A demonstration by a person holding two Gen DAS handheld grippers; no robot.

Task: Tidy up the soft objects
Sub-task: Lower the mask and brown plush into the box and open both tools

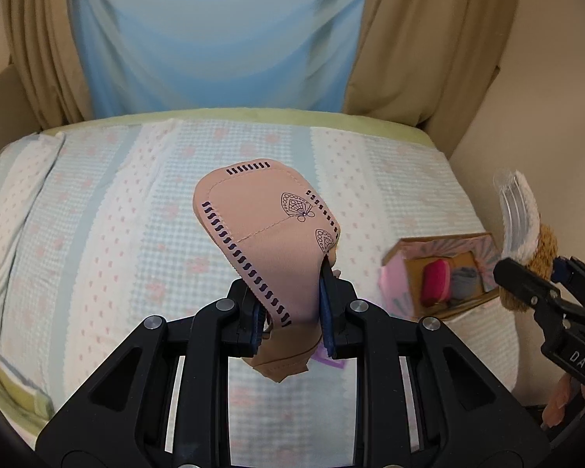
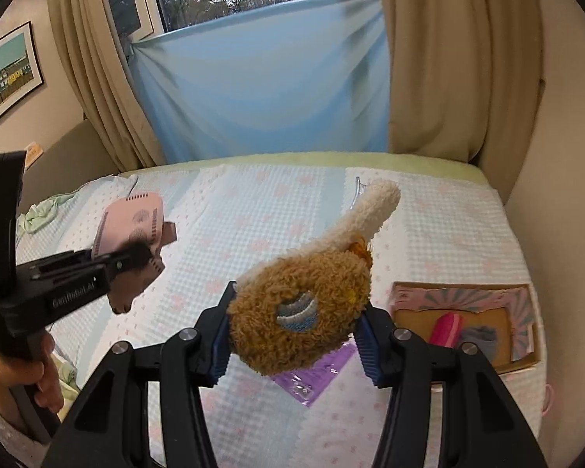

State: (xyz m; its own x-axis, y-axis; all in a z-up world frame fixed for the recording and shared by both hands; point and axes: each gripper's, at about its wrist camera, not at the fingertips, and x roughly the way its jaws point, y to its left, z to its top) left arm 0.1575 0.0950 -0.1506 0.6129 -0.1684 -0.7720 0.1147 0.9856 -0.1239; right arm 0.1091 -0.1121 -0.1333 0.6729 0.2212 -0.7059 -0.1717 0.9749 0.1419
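- Our left gripper is clamped tight on a pink, navy-stitched fabric piece, held above the bed's checked blanket.
- Our right gripper squeezes a fuzzy brown-and-cream sock, held above that blanket, near the cardboard box.

Pink fabric piece shows dark dash borders and fan motifs. Fuzzy brown sock carries a cream cuff (plus a blue-and-white striped patch). Bedspread is pale blue and white with pink dots; backdrop cloth sky blue, curtains beige.
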